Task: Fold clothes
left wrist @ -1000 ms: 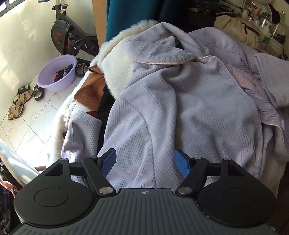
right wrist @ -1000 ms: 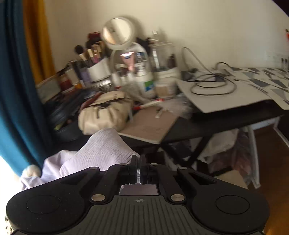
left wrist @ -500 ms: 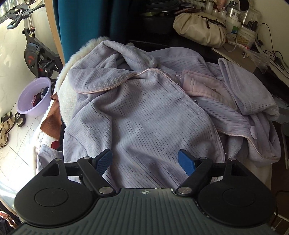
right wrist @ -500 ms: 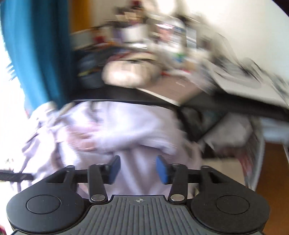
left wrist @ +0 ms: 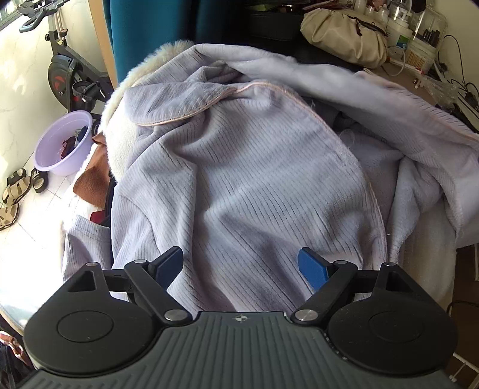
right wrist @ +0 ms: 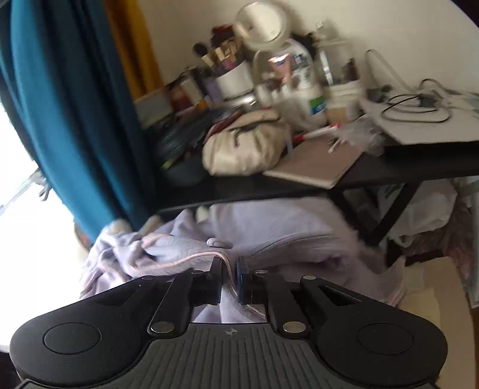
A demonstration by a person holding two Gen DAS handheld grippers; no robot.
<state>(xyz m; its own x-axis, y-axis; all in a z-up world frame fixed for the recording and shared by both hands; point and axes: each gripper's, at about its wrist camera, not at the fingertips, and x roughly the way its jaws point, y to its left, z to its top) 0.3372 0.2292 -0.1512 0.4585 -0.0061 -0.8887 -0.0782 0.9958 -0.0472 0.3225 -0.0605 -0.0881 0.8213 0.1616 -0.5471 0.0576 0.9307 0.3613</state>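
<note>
Fabric fills the left wrist view: a lilac ribbed robe [left wrist: 245, 185] with pale pink piping lies heaped over a pile of other clothes, its collar flap turned toward the teal curtain [left wrist: 155, 33]. The left tongs [left wrist: 241, 266] hang just above the robe's lower part with both blue pads spread wide and nothing between them. In the right wrist view, the right tongs [right wrist: 230, 278] are nearly closed, pinching the robe's pink-piped edge [right wrist: 191, 257], which runs up from between the dark fingers; a fabric-covered button [right wrist: 217, 242] sits just beyond. Behind the heap stands a dark tabletop [right wrist: 419, 167] crowded with a cream bag [right wrist: 245, 149], a notebook [right wrist: 317, 163], a white cup of brushes [right wrist: 235, 79], a round mirror [right wrist: 263, 25] and a coiled black cable [right wrist: 416, 107]. To the left of the pile, on the white tiled floor, are a lilac basin [left wrist: 64, 143], sandals [left wrist: 15, 191] and an exercise bike [left wrist: 69, 77]. A cream fleece [left wrist: 119, 131] and a brown garment [left wrist: 92, 182] show from under the robe's left side.
</note>
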